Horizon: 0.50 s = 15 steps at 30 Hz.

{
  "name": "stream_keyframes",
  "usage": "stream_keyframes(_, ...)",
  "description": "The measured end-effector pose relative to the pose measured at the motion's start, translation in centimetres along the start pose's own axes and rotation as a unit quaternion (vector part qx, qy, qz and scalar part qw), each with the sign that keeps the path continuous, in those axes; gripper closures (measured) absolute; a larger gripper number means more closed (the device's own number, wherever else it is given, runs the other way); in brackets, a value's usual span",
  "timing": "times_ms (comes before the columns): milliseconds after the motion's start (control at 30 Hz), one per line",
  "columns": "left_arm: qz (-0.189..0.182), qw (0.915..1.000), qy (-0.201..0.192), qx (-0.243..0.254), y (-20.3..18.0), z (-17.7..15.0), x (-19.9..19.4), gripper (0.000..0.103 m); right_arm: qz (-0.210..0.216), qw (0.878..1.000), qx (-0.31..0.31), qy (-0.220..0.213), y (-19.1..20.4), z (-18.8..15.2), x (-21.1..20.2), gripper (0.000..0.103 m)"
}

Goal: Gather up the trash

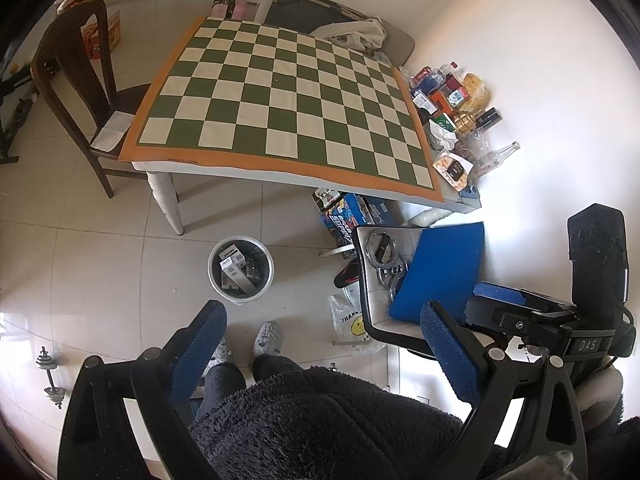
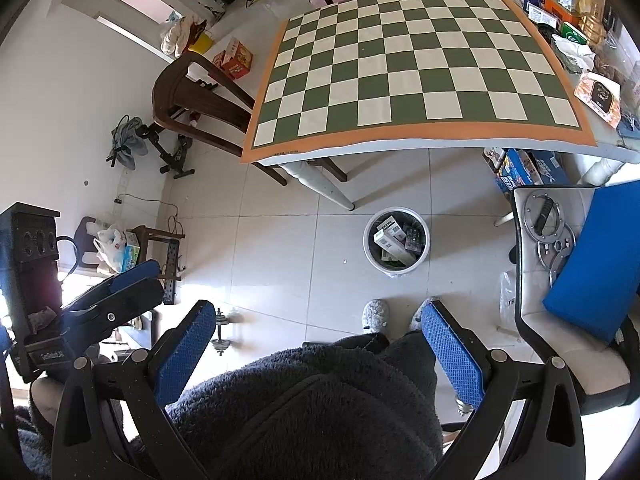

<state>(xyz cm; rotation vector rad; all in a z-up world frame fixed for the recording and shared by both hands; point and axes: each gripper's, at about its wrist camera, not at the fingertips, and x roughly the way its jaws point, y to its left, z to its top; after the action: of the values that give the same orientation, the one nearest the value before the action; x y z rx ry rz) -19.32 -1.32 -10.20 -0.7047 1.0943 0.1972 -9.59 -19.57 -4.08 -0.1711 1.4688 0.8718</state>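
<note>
Left claw (image 1: 324,350) and right claw (image 2: 318,344), each with blue cross-hatched rubber pads on black plastic arms, hang released and empty above a fuzzy dark fleece lap. Round white plastic bin (image 2: 370,256) stands on glossy floor tiles near the counter (image 2: 400,146) leg, holding printed cardboard boxes. Crinkled wrappers, bottles and cartons (image 1: 452,112) crowd the counter's far edge beside the green-and-cream checkered mat (image 1: 280,96).

We see bin (image 1: 241,268) contents only partly: boxes on top, lower layers hidden. Labels in clutter (image 1: 452,108) at table's right edge too small to read. Bag (image 1: 352,326) half hidden behind chair (image 1: 368,292). Robe (image 2: 304,412) covers legs; slippers (image 2: 376,314) partly hidden. Clutter cut off at right wrist view's top right corner.
</note>
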Motion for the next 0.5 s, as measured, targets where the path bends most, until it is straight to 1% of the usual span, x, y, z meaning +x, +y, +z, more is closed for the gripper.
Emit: stream_keyframes(500,0.0,1.0,-0.002,0.002,-0.43,-0.09,-0.08,0.004,0.002,1.0,0.002,0.0,-0.2,0.0,-0.14,0.0)
